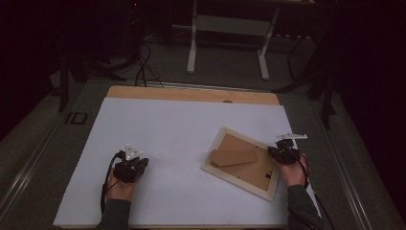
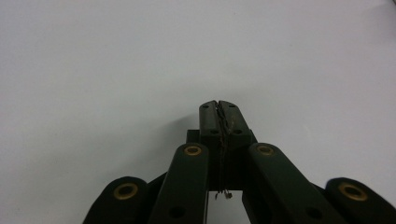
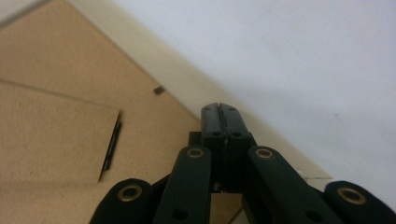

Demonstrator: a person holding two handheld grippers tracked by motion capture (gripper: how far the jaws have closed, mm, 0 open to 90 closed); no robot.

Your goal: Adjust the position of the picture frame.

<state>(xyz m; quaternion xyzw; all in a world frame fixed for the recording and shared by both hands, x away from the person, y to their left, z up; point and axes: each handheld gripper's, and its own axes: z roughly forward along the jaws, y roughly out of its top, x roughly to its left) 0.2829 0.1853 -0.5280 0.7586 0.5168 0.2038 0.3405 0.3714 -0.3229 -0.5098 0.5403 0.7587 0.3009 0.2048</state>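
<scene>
A pale wooden picture frame [image 1: 238, 183] lies face down on the white table cover, right of centre, its brown backing board [image 1: 249, 165] up with a folded stand flap [image 1: 233, 157] on it. My right gripper [image 1: 273, 150] is shut and empty at the frame's right edge. In the right gripper view its closed tips [image 3: 219, 106] hover over the frame's light rim [image 3: 187, 88], with the backing board [image 3: 56, 121] and a small metal tab [image 3: 159, 89] to the left. My left gripper [image 1: 142, 163] rests shut and empty on the bare cover [image 2: 116, 70], far left of the frame.
The white cover [image 1: 167, 129] spans nearly the whole table, leaving a wooden strip [image 1: 191, 94] bare at the far edge. Beyond the table stands a white desk frame [image 1: 229, 28] on a dark floor with cables.
</scene>
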